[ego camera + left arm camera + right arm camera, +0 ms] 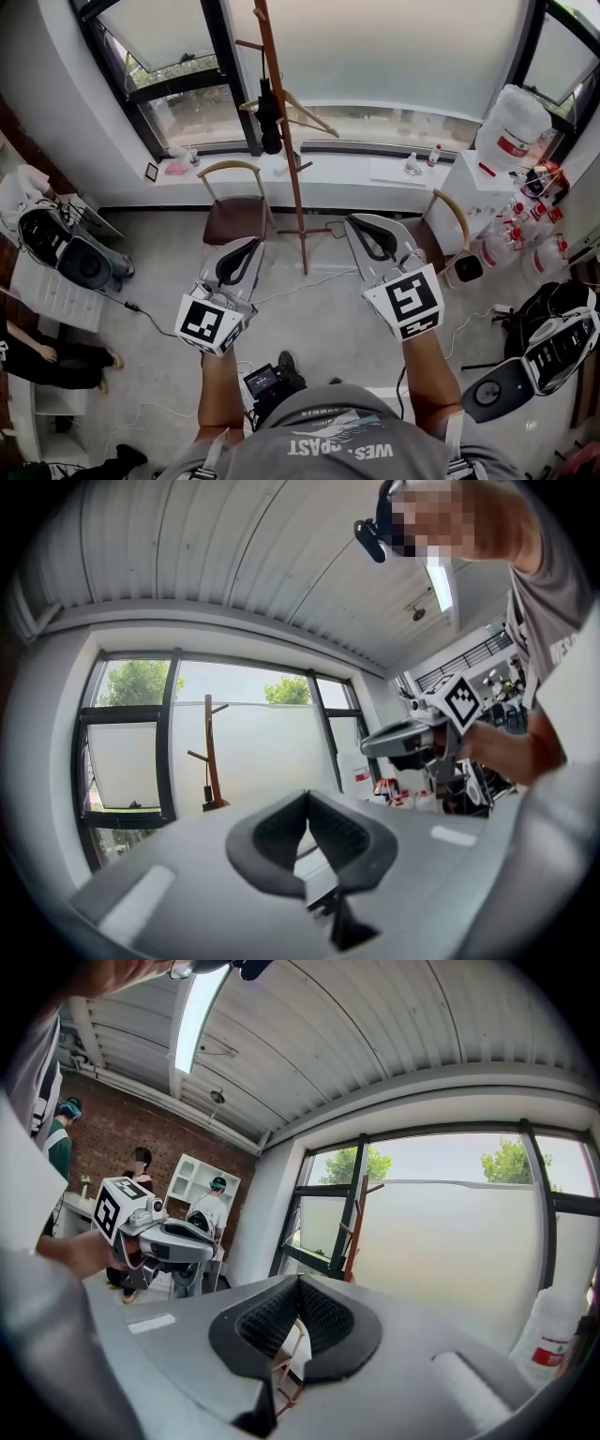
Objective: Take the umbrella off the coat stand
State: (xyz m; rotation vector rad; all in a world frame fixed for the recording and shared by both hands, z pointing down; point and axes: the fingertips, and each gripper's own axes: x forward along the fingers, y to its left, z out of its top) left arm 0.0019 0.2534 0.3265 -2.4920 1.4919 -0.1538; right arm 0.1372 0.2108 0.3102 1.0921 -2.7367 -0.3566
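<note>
The black umbrella [270,117] hangs furled high on the coat stand [293,192], beside a hanger [307,112]. The stand rises from the floor's far edge, under the window sill [347,169]. The left gripper [251,244] is left of the pole and the right gripper [360,225] right of it, both clear of it. Both grippers' fingers [272,841] are pressed together on nothing. A chair [234,217] stands past the left gripper, a second chair [452,217] past the right gripper, and jugs [542,258] at the floor's right edge.
</note>
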